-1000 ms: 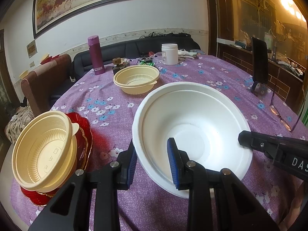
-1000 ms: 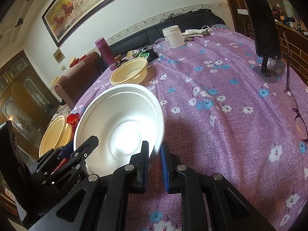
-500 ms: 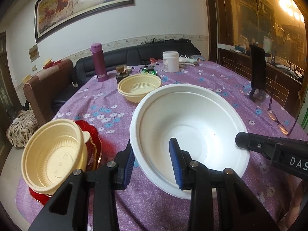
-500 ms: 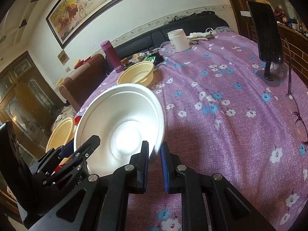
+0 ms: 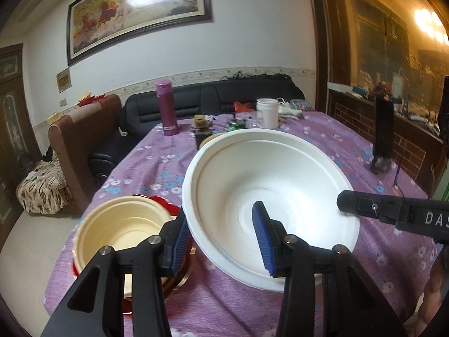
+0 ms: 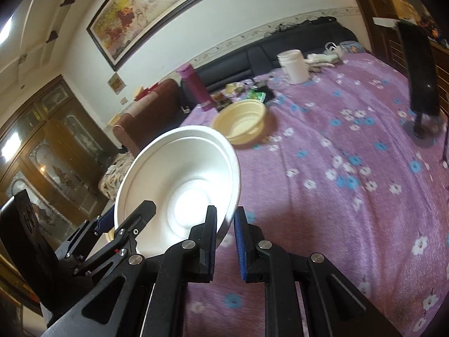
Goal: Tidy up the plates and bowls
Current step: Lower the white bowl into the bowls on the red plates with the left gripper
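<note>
A large white bowl [image 5: 269,193] is held in the air over the purple flowered table, tilted. My left gripper [image 5: 221,238] is shut on its near-left rim. My right gripper [image 6: 226,230] is shut on its right rim; the bowl [image 6: 179,179] shows in the right wrist view too, and the right gripper's finger shows in the left wrist view [image 5: 393,213]. A yellow bowl [image 5: 118,233] sits on a red plate [image 5: 168,205] at the table's near left edge, just left of the white bowl. A second yellow bowl [image 6: 241,120] stands further back.
At the table's far end stand a purple flask [image 5: 167,108], a white jar [image 5: 266,112] and small clutter. A black phone stand [image 6: 418,84] is at the right. A brown chair [image 5: 81,146] and black sofa [image 5: 224,95] lie behind.
Both grippers have lifted the white bowl higher and carried it left, closer to the yellow bowl on the red plate. The bowl now hides most of the far yellow bowl in the left view.
</note>
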The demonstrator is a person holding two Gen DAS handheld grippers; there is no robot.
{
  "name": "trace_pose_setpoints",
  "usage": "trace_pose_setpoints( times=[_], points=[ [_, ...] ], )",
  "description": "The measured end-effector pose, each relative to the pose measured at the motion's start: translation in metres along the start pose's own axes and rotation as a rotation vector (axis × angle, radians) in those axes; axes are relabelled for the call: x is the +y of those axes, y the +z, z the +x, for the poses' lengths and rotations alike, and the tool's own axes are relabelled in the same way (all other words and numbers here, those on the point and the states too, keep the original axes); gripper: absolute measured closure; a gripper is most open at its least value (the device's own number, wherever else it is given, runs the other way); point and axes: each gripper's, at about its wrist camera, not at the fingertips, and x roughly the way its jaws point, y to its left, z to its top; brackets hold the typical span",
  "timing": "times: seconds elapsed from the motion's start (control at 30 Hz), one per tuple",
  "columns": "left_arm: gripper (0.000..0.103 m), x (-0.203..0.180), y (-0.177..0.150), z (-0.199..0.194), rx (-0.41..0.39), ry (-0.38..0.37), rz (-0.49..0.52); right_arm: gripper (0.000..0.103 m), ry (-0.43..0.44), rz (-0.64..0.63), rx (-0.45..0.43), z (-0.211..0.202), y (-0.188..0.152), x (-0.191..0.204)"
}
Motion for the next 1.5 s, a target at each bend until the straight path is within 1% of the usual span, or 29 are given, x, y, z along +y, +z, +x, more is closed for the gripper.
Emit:
trace_pose_setpoints(
  times=[0.13,0.23,0.33,0.47,0.63,0.77,0.93,1.27,1.5],
  points=[
    [0.061,0.030,0.004,-0.015,-0.005,0.020,-0.045,0.088,0.062,-0.014,0.025,0.007,0.012,0.023],
    [0.061,0.048,0.004,-0.023,-0.007,0.055,-0.061,0.088,0.085,-0.046,0.040,0.015,0.016,0.043],
    [0.061,0.073,0.002,-0.029,-0.008,0.077,-0.102,0.088,0.124,-0.069,0.070,0.029,0.021,0.066],
    [0.061,0.103,-0.005,-0.032,0.006,0.116,-0.157,0.088,0.150,-0.108,0.101,0.051,0.022,0.094],
    [0.061,0.128,-0.013,-0.032,0.013,0.149,-0.198,0.088,0.158,-0.135,0.153,0.079,0.018,0.114],
    [0.061,0.138,-0.019,-0.024,0.035,0.147,-0.213,0.087,0.147,-0.144,0.191,0.098,0.011,0.120],
    [0.061,0.144,-0.026,-0.013,0.064,0.140,-0.227,0.087,0.123,-0.146,0.212,0.114,0.010,0.118],
    [0.061,0.150,-0.027,0.000,0.094,0.141,-0.250,0.087,0.101,-0.145,0.248,0.129,0.004,0.118],
    [0.061,0.151,-0.028,0.007,0.106,0.141,-0.256,0.087,0.088,-0.156,0.245,0.134,0.003,0.118]
  ],
)
